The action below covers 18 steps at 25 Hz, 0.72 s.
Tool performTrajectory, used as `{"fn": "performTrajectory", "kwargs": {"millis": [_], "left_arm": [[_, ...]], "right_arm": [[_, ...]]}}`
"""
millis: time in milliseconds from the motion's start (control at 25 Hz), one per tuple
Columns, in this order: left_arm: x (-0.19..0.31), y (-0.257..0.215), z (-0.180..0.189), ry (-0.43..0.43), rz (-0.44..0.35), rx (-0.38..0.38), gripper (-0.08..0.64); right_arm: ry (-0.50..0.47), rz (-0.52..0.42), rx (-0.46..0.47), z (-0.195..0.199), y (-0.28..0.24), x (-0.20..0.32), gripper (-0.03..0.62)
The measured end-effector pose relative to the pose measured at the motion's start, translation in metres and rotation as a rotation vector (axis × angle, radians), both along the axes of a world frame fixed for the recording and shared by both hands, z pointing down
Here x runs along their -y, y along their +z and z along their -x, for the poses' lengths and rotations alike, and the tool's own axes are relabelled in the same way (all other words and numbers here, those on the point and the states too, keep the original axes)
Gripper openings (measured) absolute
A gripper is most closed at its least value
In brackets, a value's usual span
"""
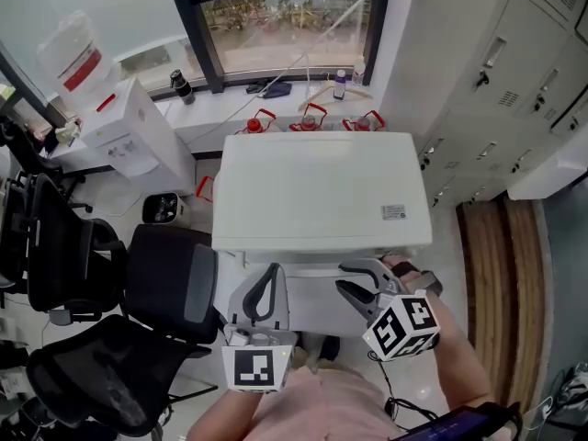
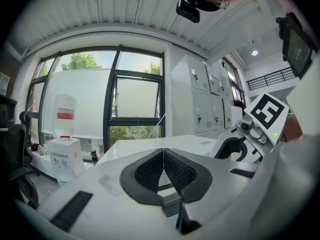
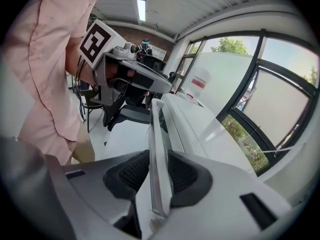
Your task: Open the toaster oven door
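Toaster oven door handle (image 3: 155, 134) sat clamped in the right gripper's (image 3: 159, 171) fingers (image 3: 131, 173), left gripper (image 2: 163, 156) pinched empty, opening apparently yet to come.

A wide black-framed glass window (image 1: 285, 12) looking onto green trees fills the far wall above a white sill (image 1: 230, 101), and a long strip lamp (image 3: 141, 10) glows on the white ribbed ceiling (image 2: 100, 9). Left of the window stands a white boxy water dispenser (image 1: 138, 136) topped by a clear plastic jug (image 1: 73, 58), with black mesh office chairs (image 1: 170, 288) nearer. To the right a bank of pale grey metal lockers (image 1: 496, 81) runs beside a band of brown wooden planking (image 1: 505, 274).
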<state>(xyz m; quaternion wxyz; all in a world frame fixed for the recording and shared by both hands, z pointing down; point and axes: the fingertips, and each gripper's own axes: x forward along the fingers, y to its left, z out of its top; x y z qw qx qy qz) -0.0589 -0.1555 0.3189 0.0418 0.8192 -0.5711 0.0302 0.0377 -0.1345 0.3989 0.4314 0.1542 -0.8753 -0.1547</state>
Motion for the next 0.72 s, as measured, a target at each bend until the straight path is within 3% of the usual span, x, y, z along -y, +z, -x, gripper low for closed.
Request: {"fn": "performTrajectory", "kwargs": {"millis": [720], "left_arm": [[-0.004, 0.01, 0.015, -0.016, 0.027, 0.005, 0.014]], "right_arm": [[-0.023, 0.071, -0.06, 0.001, 0.009, -0.006, 0.086]]}}
